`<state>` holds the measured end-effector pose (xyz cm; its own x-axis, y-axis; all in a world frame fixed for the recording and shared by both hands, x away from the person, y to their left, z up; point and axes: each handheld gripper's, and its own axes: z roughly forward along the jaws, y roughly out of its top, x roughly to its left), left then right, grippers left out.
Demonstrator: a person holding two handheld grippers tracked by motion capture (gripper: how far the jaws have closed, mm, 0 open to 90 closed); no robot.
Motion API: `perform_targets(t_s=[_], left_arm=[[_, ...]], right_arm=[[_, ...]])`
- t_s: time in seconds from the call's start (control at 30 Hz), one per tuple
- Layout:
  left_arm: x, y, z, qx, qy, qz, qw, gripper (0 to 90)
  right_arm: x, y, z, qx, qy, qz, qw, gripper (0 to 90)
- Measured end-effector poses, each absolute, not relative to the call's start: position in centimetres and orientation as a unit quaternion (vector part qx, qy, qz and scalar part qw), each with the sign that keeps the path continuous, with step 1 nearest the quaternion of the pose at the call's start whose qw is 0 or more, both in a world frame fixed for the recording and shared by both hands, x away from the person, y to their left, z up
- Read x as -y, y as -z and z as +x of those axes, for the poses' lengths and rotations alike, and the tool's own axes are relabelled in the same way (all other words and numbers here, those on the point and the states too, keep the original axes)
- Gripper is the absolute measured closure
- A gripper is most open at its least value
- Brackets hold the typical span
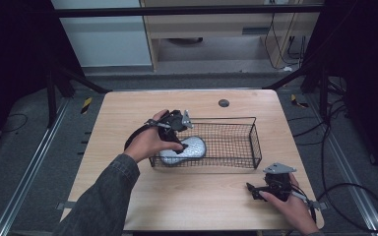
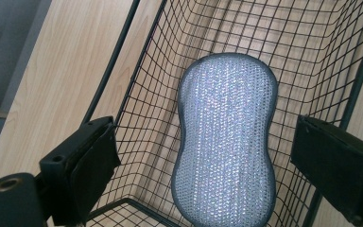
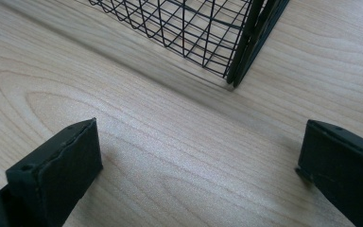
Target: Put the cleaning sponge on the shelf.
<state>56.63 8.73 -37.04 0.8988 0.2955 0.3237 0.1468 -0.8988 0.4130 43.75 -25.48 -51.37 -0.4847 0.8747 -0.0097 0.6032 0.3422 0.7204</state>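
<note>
Two grippers: both open, neither gripping anything.
Left gripper [image 1: 180,129]: poised over the basket's left end, jaws apart on either side of the scouring pad, pads not pressing it.
Scouring pad [image 2: 227,142]: silver-grey, lying inside the wire basket [image 1: 254,142] at its left end.
Right gripper [image 3: 198,165]: jaws wide, resting low over the bare table [image 1: 197,196], near right.
Progress: pad appears deposited; withdrawal of the left gripper judged remaining.

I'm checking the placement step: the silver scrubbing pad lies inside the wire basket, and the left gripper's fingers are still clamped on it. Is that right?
Not quite. The silver scrubbing pad does lie inside the wire basket, but the left gripper is not clamped on it: the left gripper view shows its fingers standing apart on either side of the pad, clear of its edges.
</note>
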Motion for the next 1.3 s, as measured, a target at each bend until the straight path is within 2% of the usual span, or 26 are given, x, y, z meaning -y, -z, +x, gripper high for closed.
perform_targets(t_s=[0.47, 1.3], left_arm=[[-8.5, 36.9, 55.8, -0.118, -0.188, 0.952, 0.212, 3.1], [-8.8, 37.1, 53.1, -0.142, -0.173, 0.935, 0.274, 3.1]], right_arm=[[25.5, 51.4, 43.8, -0.794, -0.335, 0.465, 0.203, 0.4], [25.5, 51.4, 43.8, -0.793, -0.336, 0.466, 0.202, 0.4]])
